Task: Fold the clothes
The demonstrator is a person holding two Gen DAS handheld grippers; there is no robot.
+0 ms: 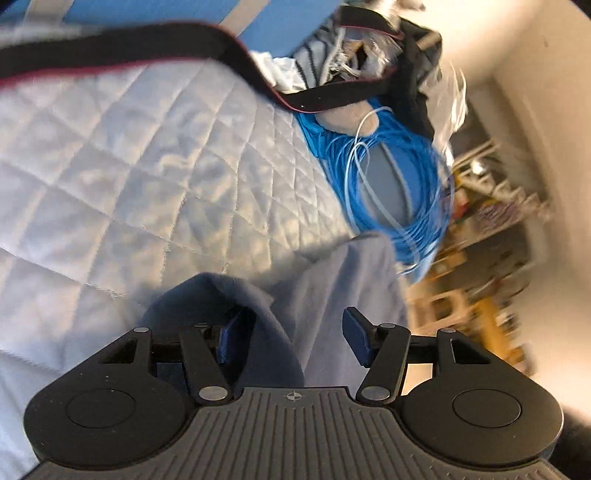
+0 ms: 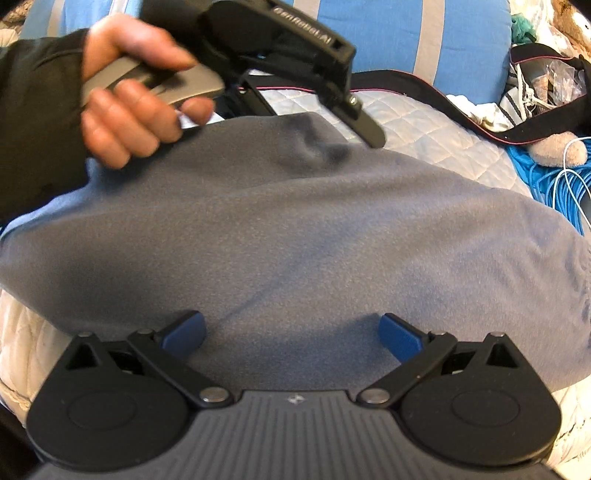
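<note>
A grey-blue fleece garment (image 2: 295, 229) lies spread over the quilted white bedcover (image 1: 129, 166). My right gripper (image 2: 291, 332) hovers open at the garment's near edge, its blue pads (image 2: 184, 332) wide apart above the cloth. A hand (image 2: 125, 110) holds my left gripper (image 2: 321, 125) at the garment's far edge, with one black finger (image 2: 369, 129) pressing into a wrinkle. In the left wrist view my left gripper (image 1: 295, 336) is open and a raised fold of the garment (image 1: 266, 306) lies between its pads (image 1: 356, 339). The fold is not pinched.
A black strap with a red edge (image 1: 147, 48) crosses the far side of the bed. A coil of blue cable (image 1: 406, 192) lies at the bed's right edge beside a heap of clutter (image 2: 546, 81). A blue striped cushion (image 2: 406, 33) stands behind. Shelves (image 1: 491, 206) lie beyond the bed.
</note>
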